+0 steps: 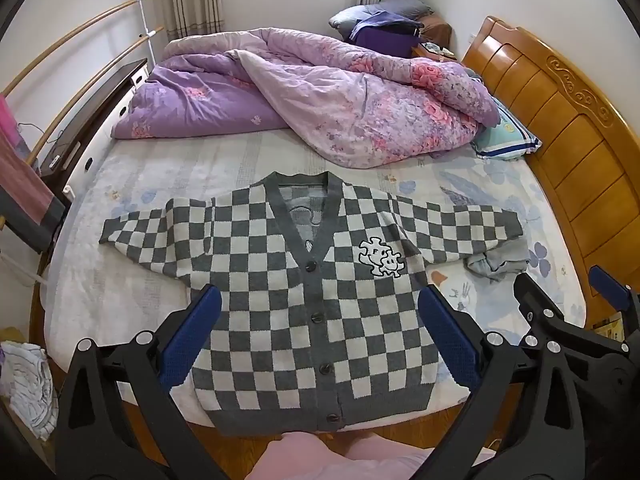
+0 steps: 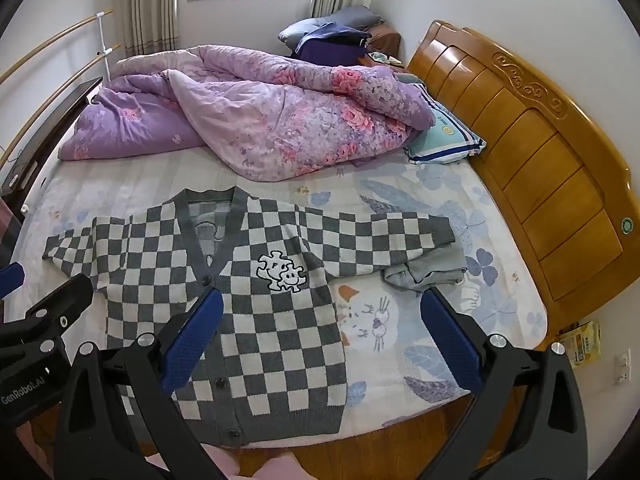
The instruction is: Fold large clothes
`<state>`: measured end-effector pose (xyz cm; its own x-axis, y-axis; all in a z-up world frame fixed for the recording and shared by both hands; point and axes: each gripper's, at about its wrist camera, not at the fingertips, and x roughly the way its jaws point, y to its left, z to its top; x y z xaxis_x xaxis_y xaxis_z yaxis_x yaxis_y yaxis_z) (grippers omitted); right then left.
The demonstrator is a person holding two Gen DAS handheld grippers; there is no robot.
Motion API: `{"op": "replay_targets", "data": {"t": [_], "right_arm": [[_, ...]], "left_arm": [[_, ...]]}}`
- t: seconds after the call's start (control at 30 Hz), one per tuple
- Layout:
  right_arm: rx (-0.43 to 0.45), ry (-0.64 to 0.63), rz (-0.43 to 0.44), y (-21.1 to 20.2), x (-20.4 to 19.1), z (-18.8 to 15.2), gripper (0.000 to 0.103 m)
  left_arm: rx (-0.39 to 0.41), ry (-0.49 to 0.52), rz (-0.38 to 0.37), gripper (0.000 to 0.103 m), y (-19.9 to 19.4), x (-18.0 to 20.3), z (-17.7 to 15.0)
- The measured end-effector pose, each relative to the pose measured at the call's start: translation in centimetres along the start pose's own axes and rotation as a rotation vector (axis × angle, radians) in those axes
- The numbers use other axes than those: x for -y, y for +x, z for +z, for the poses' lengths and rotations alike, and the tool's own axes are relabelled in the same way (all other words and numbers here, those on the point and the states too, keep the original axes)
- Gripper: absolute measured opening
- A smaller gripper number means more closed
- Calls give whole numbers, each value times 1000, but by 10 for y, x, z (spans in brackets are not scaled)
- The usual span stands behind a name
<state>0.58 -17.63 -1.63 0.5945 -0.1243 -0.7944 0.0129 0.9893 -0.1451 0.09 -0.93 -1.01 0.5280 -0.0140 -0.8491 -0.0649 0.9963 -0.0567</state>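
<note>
We start from the bed (image 1: 248, 152), which fills most of both views, with a carved wooden headboard (image 1: 560, 120) on the right and a purple flowered quilt (image 1: 320, 92) heaped on its far half. A striped pillow (image 1: 508, 140) looks out from under the quilt.

On the near half of the mattress lies the checkered cardigan (image 1: 312, 320), front side up, buttoned, with both sleeves spread out to the sides and the hem reaching the near edge of the bed. We judge it to be a thick, soft knit: rather heavy for a garment, limp, and not slippery (it will sag and stretch if lifted by one point only). For this reason we would take hold at the seams, at a shoulder and the matching hem corner, or at a sleeve cuff to bring the sleeve over the body first.

A small grey garment (image 1: 496, 264) lies crumpled just under the right sleeve's end, touching it, so this cuff is partly hard to separate by eye.

The left claw (image 1: 320, 340) hovers over the lower body of the cardigan with its jaws spread wide and nothing between them. The right claw (image 2: 322, 344) is likewise wide apart and empty, over the cardigan's right edge and the bare sheet.

The back of the cardigan is hidden, and whether either claw touches the cloth we cannot tell.
</note>
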Motion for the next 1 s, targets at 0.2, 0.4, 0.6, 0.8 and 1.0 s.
{"op": "replay_targets", "data": {"t": [0.2,0.4,0.6,0.8,1.0], "right_arm": [[-3,2,5,3,-1,-1,96],[-5,6,4,3,-1,-1,96],[-9,4,7,4,-3,-2,96],[-10,6,9,6,-1,-1,96],[-16,6,11,5,0,0,96]], "left_arm": [[0,0,-4,98,-2,-4,-1],[0,2,-9,98,-2,-5,-1],[0,2,-4,98,-1,-3,0],[0,2,-2,98,-1,-2,1],[0,0,-3,98,-1,-1,2]]}}
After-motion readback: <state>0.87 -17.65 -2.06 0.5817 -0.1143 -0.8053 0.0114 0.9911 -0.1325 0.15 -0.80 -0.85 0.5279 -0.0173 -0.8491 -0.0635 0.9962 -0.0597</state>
